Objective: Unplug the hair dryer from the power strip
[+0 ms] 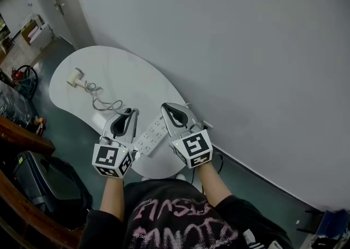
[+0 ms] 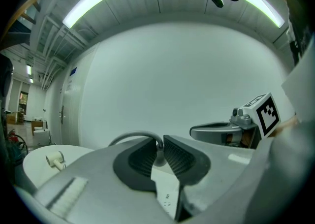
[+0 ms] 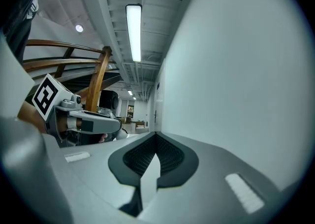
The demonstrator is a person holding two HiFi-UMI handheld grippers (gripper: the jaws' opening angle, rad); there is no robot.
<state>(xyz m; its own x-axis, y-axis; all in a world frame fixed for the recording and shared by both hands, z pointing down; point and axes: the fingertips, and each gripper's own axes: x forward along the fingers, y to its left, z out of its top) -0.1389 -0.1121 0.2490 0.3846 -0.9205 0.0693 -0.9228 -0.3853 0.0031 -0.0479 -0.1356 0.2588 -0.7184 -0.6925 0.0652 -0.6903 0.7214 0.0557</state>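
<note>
A white hair dryer lies at the far left of the white oval table; it also shows small in the left gripper view. Its grey cord runs toward my left gripper. In the left gripper view that gripper is shut on the cord's plug end, with the cord arching out to the left. The white power strip lies between the two grippers, just right of the left one. My right gripper is shut with nothing in it.
A grey wall runs close behind the table. The power strip's own cable hangs off the table's right end. A black case and wooden railing stand on the floor at the left.
</note>
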